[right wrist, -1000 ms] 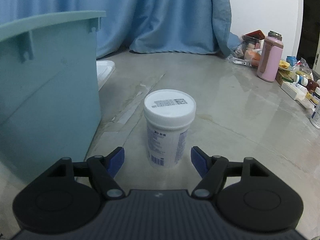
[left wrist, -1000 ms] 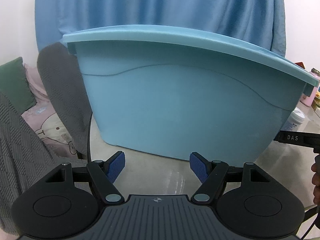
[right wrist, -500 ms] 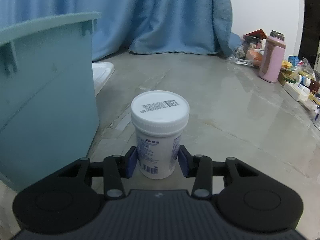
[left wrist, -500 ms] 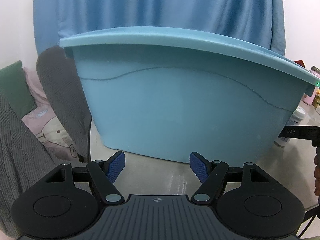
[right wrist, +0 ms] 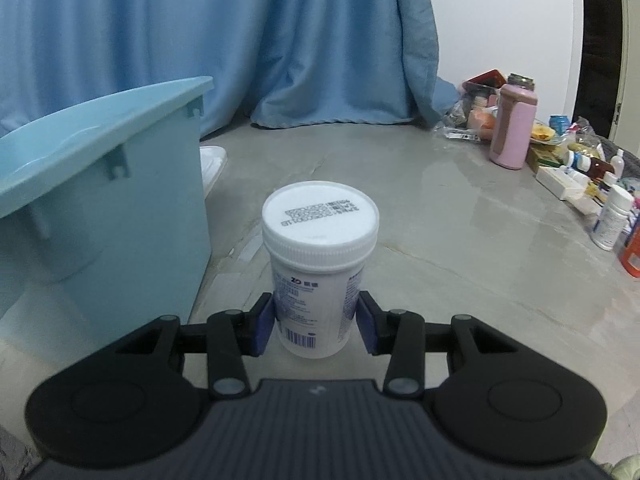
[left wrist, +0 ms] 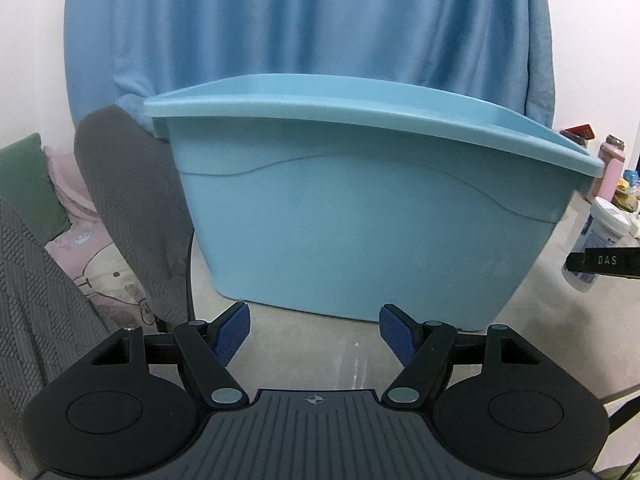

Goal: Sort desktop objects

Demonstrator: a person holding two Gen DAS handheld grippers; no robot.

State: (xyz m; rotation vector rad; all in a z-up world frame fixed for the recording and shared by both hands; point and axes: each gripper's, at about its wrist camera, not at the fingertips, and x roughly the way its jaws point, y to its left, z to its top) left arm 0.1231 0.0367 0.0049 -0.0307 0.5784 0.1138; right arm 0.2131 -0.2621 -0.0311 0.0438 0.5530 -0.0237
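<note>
right gripper (right wrist: pixel 316 326) clamped on white jar (right wrist: pixel 318 268), blue bin (right wrist: pixel 120 216) just left. left gripper (left wrist: pixel 315 330) open, empty, facing bin.

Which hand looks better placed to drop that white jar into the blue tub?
The right. Its claw is shut on the white jar beside the blue tub. The left claw is open, holding nothing.

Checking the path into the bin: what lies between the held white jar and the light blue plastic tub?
In the right wrist view, only bare grey tabletop separates the white screw-lid plastic jar from the light blue plastic tub.
</note>
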